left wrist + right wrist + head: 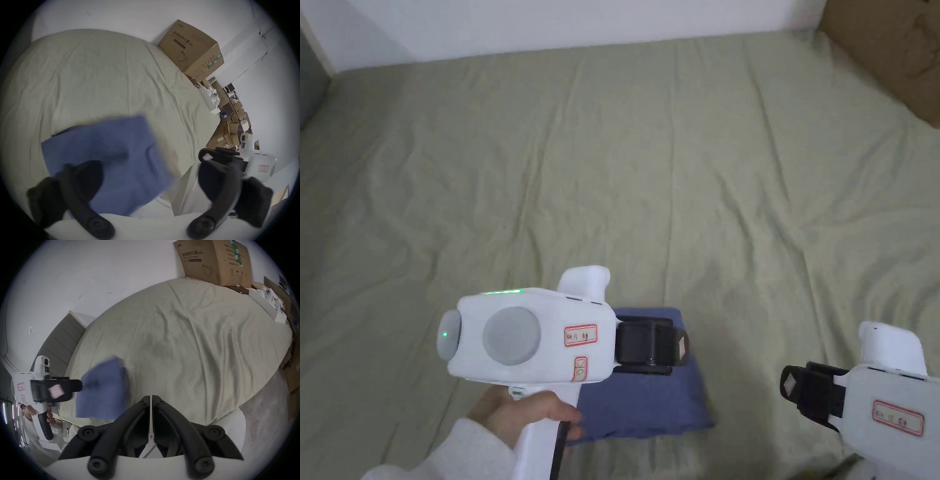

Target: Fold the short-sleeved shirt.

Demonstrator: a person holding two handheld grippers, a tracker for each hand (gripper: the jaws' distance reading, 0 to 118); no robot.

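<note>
A blue short-sleeved shirt [650, 400] lies folded into a small rectangle near the front edge of the pale green bed [650, 162]. A hand holds my left gripper [677, 347] just over the shirt's far-left part. In the left gripper view its jaws stand wide apart, so the left gripper [148, 165] is open, with the blurred shirt [113, 155] beneath the left jaw. My right gripper [789, 382] hovers off to the shirt's right, apart from it. The right gripper [151, 396] is shut with nothing between its jaws, and the shirt [103, 391] lies to its left.
A cardboard box [887, 50] stands at the bed's far right corner, and it is large in the left gripper view [191, 48]. Stacked boxes and clutter [230, 126] line the bed's right side. A grey headboard [61, 344] is at the left. The green sheet is wrinkled.
</note>
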